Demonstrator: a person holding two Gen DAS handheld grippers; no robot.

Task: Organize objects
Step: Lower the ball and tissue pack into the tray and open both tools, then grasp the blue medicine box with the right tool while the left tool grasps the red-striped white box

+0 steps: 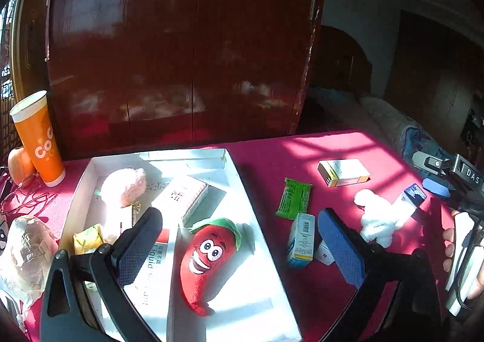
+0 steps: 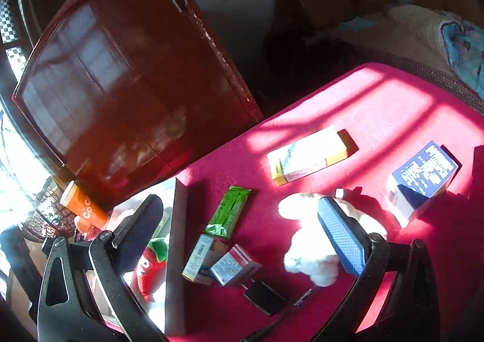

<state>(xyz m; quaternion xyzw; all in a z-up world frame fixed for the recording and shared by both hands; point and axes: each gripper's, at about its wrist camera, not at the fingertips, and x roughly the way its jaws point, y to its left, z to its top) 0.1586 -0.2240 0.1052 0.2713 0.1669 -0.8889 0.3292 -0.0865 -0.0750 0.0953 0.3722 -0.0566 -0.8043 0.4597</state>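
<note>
A white box (image 1: 242,178) on the red tablecloth holds a red chili plush (image 1: 208,257), a pink plush (image 1: 124,187), a pink sponge (image 1: 187,197) and small packs. My left gripper (image 1: 239,248) hovers open above the chili plush, gripping nothing. To the right of the box lie a green packet (image 2: 230,212), a yellow-white carton (image 2: 308,157), a blue-white carton (image 2: 423,178), two small cartons (image 2: 199,260) and a white plush (image 2: 305,254). My right gripper (image 2: 242,233) is open and empty over the small cartons, its right finger above the white plush.
An orange paper cup (image 1: 39,139), an orange fruit (image 1: 19,163), glasses (image 1: 24,197) and a plastic-wrapped bundle (image 1: 27,251) crowd the table's left end. A dark wooden cabinet (image 1: 181,54) stands behind. A small black object (image 2: 266,299) lies near the front. A bed (image 2: 423,27) is beyond.
</note>
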